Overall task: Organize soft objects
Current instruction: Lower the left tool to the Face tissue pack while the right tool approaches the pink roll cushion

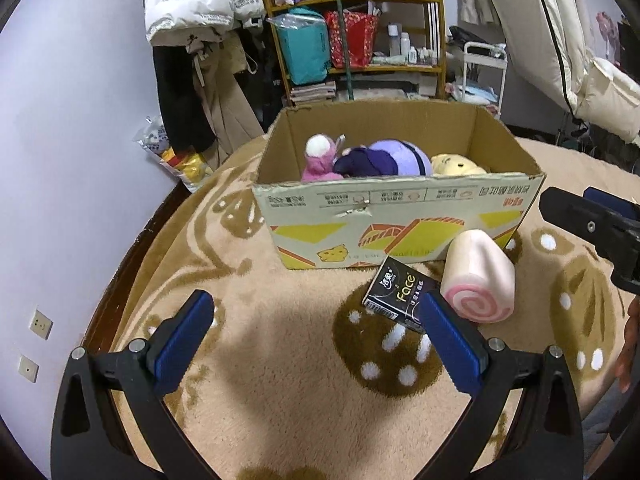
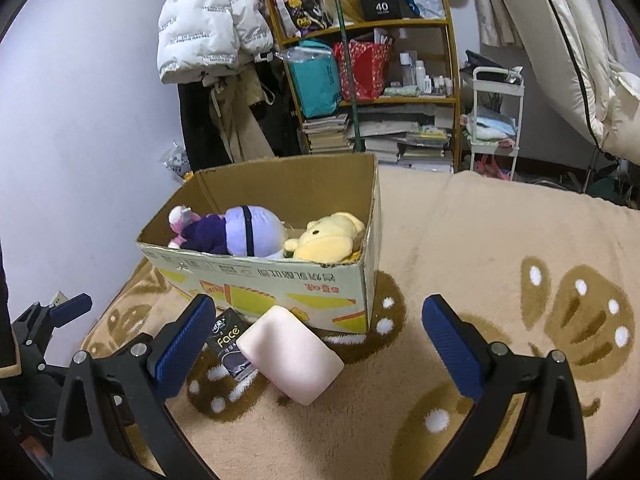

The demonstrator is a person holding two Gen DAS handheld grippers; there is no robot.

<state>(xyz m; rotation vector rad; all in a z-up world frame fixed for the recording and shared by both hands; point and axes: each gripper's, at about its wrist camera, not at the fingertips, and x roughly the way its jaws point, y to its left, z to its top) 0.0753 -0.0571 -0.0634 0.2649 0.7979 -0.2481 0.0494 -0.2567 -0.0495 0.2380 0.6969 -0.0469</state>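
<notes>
Both tongs, left (image 1: 316, 338) and right (image 2: 320, 340), gape empty; next, the right grips the swirl-roll plush (image 2: 290, 354) lying outside the cardboard box (image 2: 280, 288).

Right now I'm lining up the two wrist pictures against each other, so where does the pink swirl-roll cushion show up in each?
Left wrist: pink swirl-roll cushion lies right of centre, swirl end facing the camera, beside the black tissue pack.
Right wrist: it lies low, left of centre, between the open fingers, plain side showing.
Shared landmark: the cardboard box just behind it.
</notes>
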